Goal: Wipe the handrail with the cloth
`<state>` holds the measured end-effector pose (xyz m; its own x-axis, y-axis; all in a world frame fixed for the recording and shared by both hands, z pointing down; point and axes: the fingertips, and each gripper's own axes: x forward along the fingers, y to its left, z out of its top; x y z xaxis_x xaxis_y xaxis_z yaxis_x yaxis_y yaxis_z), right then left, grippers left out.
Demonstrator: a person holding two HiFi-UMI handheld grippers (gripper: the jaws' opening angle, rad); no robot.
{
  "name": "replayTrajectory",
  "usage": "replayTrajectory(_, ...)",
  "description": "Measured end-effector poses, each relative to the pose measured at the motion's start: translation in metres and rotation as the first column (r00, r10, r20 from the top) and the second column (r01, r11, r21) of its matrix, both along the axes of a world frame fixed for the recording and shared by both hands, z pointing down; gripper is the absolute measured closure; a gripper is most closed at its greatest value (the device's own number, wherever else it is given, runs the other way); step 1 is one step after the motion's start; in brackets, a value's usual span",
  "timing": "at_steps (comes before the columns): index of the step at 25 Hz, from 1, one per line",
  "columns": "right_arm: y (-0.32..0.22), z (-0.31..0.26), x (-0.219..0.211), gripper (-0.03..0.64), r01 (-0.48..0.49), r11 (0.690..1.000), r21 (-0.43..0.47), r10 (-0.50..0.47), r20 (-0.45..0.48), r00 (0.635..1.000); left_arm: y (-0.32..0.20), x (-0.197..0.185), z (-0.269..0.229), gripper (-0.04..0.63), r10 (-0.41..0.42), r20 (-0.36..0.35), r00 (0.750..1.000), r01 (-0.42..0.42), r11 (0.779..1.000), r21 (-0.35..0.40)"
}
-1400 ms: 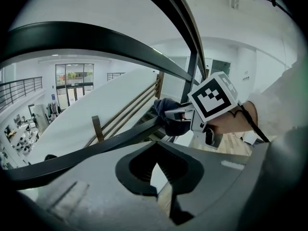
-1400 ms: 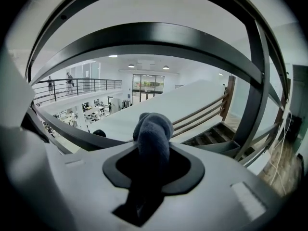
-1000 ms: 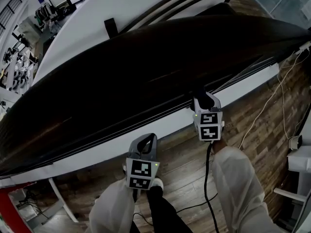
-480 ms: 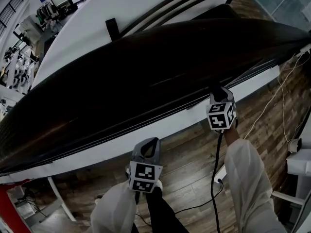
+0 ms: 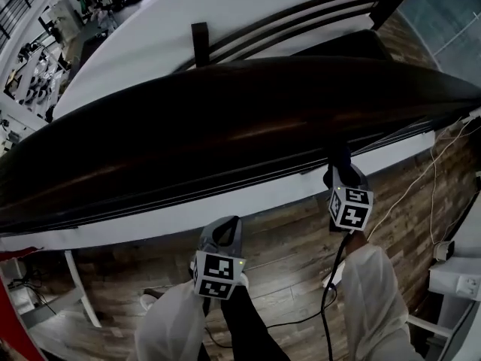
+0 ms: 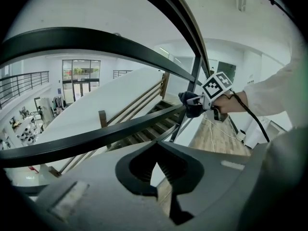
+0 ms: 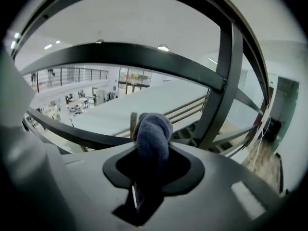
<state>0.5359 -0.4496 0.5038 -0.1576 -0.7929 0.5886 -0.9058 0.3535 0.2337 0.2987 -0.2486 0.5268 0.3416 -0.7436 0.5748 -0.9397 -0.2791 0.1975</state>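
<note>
1. Cloth bunched, clamped in the right gripper jaws, at the near edge of the handrail, toward its right end.
2. Left gripper jaws together, empty, off the handrail, over the floor.

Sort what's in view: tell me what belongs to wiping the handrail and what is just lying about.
For the job: long dark handrail; dark blue cloth; right gripper, shut on that cloth.

Just there: left gripper, shut and empty; wooden staircase beyond the rail; wood-plank floor.
</note>
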Motion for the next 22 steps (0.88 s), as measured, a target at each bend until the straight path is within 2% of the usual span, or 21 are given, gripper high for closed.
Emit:
replayTrajectory(2, 0.038, -0.002, -0.039, 0.514, 0.019, 0.999, -0.033, -0.016, 0.090, 0.996, 0.019, -0.027, -0.005, 0.592, -0.025, 0.000, 1.000, 0.025, 1.000, -0.009)
replayTrajectory(8, 0.156, -0.017, -0.182, 0.514, 0.191, 0.978, -0.087, -0.165, 0.247, 0.955, 0.086, -0.124, -0.021, 0.592, -0.120, 0.009, 0.993, 0.120, 0.993, -0.003)
replayTrajectory(13, 0.246, -0.014, -0.304, 0.514, 0.293, 0.946, -0.140, -0.236, 0.325, 0.916, 0.164, -0.231, -0.027, 0.592, -0.219, 0.027, 0.975, 0.219, 0.976, -0.003)
replayTrajectory(17, 0.320, 0.011, -0.407, 0.514, 0.367, 0.911, -0.190, -0.288, 0.345, 0.893, 0.249, -0.329, -0.006, 0.592, -0.324, 0.042, 0.945, 0.326, 0.945, -0.037)
replayTrajectory(22, 0.422, 0.063, -0.539, 0.514, 0.489, 0.819, -0.301, -0.368, 0.378, 0.849, 0.353, -0.440, 0.028, 0.592, -0.450, 0.075, 0.890, 0.456, 0.885, -0.097)
